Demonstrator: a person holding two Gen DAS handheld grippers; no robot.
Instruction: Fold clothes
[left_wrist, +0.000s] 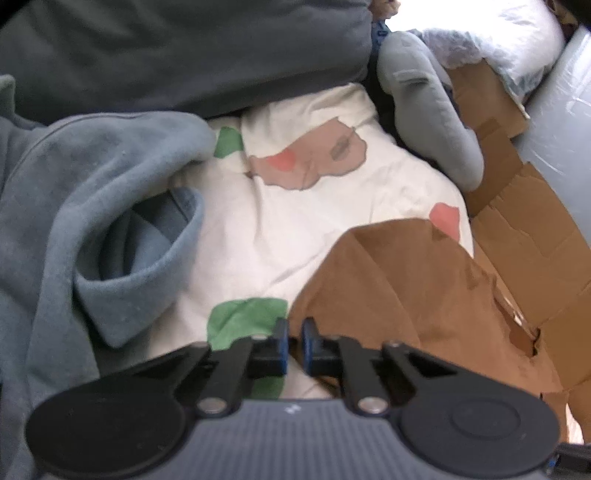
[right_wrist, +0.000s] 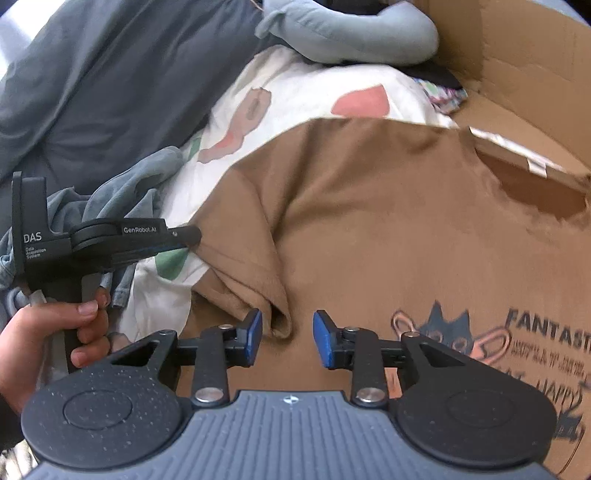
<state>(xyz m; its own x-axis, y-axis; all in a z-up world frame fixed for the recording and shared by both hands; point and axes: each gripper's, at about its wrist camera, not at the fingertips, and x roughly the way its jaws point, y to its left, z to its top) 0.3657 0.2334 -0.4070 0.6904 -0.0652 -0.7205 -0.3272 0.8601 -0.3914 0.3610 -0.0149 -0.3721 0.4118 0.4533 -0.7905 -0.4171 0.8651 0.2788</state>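
- I find my right gripper (right_wrist: 287, 338) parted with nothing between its fingers, poised just over the brown T-shirt (right_wrist: 369, 221), beside its left sleeve.
- My left gripper (left_wrist: 294, 345) is nearly closed at the T-shirt's left edge; whether it pinches cloth I cannot tell.
- The T-shirt lies spread, print up, one sleeve rumpled; I see no fold.
- Beyond it lie a white quilt (left_wrist: 295, 229) and a blue-grey fleece (left_wrist: 92, 206), heaped.
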